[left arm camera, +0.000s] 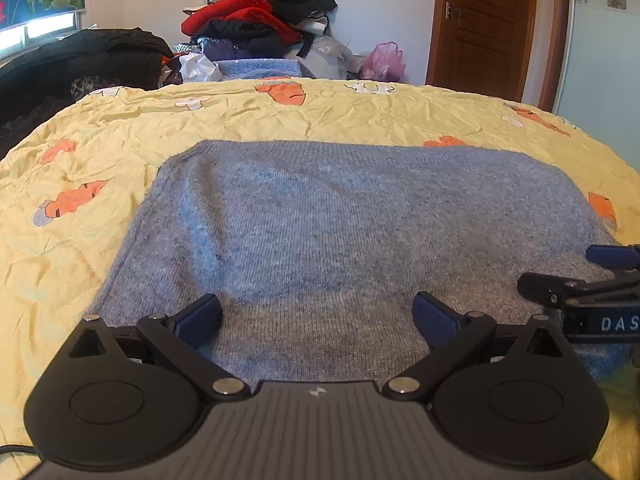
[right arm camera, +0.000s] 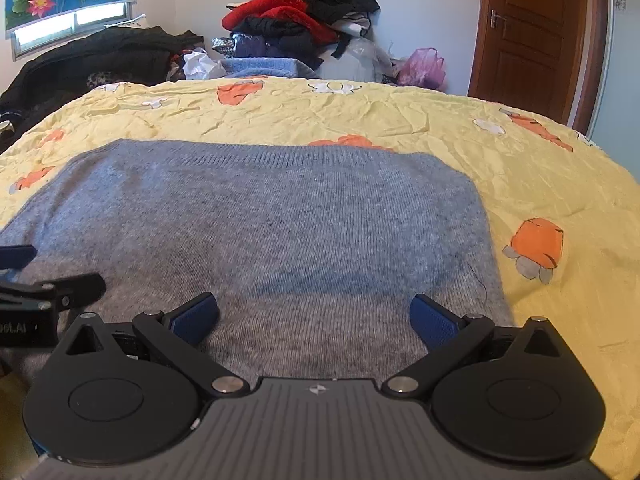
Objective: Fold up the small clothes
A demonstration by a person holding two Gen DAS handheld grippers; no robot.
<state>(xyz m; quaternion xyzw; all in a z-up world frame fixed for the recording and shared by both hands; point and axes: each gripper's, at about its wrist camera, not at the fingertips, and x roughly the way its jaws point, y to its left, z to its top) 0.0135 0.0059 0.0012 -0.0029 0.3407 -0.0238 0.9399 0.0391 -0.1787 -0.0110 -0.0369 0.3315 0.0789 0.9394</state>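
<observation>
Yellow bedsheet [left arm camera: 80, 248] with orange carrot print, grey knitted garment [left arm camera: 320, 220] lying flat at its centre, left gripper [left arm camera: 318, 314] jaws wide apart over the near hem, nothing between them, right gripper [right arm camera: 314, 314] likewise apart, empty, side lettering "DAS" partly legible, clothes pile [left arm camera: 260, 12] behind, wooden door [left arm camera: 488, 24] far right.

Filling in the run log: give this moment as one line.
left gripper open, empty | right gripper open, empty | grey sweater flat on yellow bedspread
</observation>
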